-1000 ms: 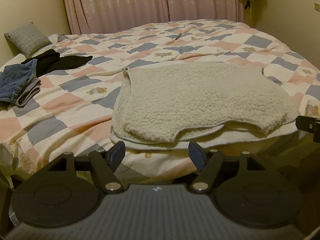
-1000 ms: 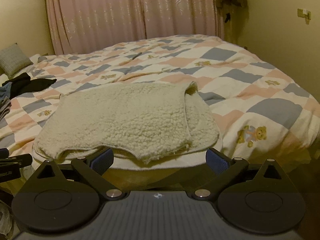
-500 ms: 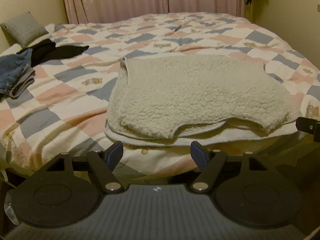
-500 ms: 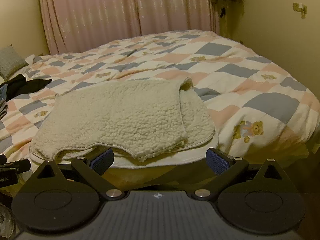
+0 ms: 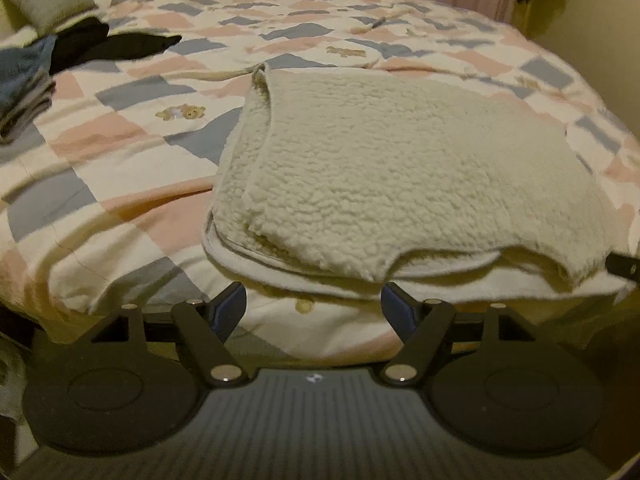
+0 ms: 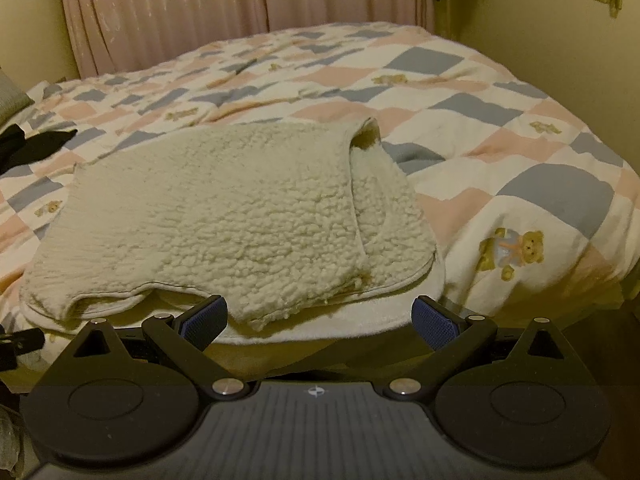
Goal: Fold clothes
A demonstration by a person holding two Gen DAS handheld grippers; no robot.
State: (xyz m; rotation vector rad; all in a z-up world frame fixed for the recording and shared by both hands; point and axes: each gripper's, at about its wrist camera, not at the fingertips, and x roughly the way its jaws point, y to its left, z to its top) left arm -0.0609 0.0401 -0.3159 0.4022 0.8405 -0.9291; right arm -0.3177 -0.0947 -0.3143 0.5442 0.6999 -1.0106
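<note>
At the near edge of the bed with its pink, grey and cream checked quilt (image 5: pixel 120 184) lies the cream sherpa-fleece garment (image 5: pixel 400 176), part-folded, its hem overhanging for access. Left tool (image 5: pixel 312 308) and right tool (image 6: pixel 318 322) face that hem, jaws spread wide and empty, apparently ready to pinch it.

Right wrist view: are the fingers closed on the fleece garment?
No, the right gripper stands open just short of the fleece garment, its fingers gripping nothing.

Dim warm yellowish light, slight motion blur, fisheye bending, dark corners
</note>
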